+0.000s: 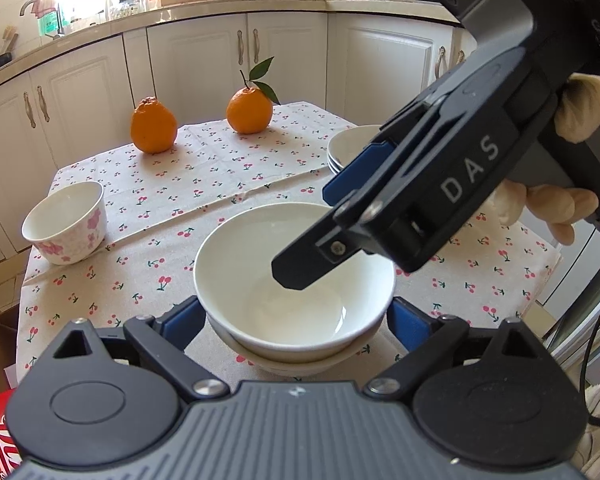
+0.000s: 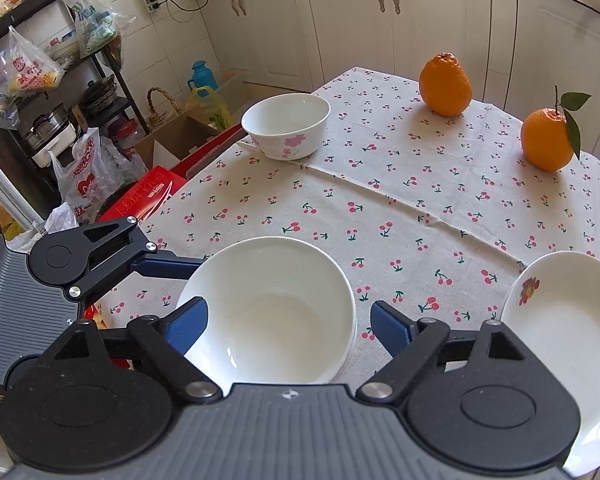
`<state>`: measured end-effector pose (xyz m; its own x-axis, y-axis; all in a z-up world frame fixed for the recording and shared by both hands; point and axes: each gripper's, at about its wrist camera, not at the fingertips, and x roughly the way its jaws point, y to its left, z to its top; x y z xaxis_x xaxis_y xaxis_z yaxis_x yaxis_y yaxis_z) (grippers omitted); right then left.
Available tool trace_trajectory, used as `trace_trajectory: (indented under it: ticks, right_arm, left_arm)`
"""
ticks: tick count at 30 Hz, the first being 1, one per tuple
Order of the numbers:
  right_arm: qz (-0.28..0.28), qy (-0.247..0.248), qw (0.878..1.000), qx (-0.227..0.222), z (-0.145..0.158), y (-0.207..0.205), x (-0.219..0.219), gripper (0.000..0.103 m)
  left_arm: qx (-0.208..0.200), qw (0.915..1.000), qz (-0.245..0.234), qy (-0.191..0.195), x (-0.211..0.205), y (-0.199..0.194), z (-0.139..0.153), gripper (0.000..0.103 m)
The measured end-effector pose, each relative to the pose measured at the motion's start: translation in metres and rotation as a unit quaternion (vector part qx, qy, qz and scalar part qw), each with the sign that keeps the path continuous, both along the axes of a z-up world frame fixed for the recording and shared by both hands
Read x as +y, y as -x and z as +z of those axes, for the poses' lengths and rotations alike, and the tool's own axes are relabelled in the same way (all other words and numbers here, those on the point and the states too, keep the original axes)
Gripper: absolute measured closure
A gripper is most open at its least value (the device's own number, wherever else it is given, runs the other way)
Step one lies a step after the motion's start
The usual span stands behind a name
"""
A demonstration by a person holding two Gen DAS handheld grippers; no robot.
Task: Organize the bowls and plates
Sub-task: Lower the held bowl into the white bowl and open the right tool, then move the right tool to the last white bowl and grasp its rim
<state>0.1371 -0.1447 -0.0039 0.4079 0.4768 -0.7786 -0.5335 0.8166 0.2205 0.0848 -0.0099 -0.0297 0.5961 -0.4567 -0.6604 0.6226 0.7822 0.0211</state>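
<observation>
A plain white bowl sits nested in a second white bowl on the cherry-print tablecloth. My left gripper is open, its blue pads just beside the stack's flanks. My right gripper, held by a gloved hand, reaches in from the right, open. One black fingertip hangs inside the bowl, the other stands beyond the far rim. In the right wrist view the right gripper is open across the bowl, and a left finger reaches its rim.
A floral bowl stands near the table's left edge. Stacked plates lie to the right. Two oranges sit at the back. Red boxes and bags crowd the floor left of the table.
</observation>
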Motion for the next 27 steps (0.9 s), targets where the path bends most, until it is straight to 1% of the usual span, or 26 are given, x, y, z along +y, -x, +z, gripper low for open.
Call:
trace_trajectory:
  ticks: [7,13,19,21,25,27]
  right_arm:
    - [0.001,0.005,1.0,-0.008,0.004,0.001,0.005,0.006]
    - [0.005,0.011,1.0,-0.02,0.01,0.0,0.015,0.001]
    - [0.01,0.021,0.999,-0.033,0.021,-0.009,0.03,0.0]
    - [0.012,0.025,0.999,-0.037,0.025,-0.013,0.035,0.0]
    - [0.02,0.034,0.998,-0.046,0.033,-0.024,0.048,0.0]
    - [0.024,0.035,0.998,-0.049,0.038,-0.031,0.054,0.0]
  left_arm:
    - [-0.006,0.9999,0.0,0.008,0.013,0.012,0.008,0.006]
    - [-0.018,0.9995,0.022,0.015,0.034,0.016,0.014,0.005]
    - [-0.034,0.9976,0.059,0.014,0.061,0.006,0.013,0.004]
    - [-0.037,0.9964,0.075,0.008,0.07,0.0,0.012,0.004]
    - [-0.038,0.9942,0.099,0.015,0.088,-0.015,0.011,0.003]
    - [-0.046,0.9929,0.109,0.013,0.095,-0.023,0.011,0.003]
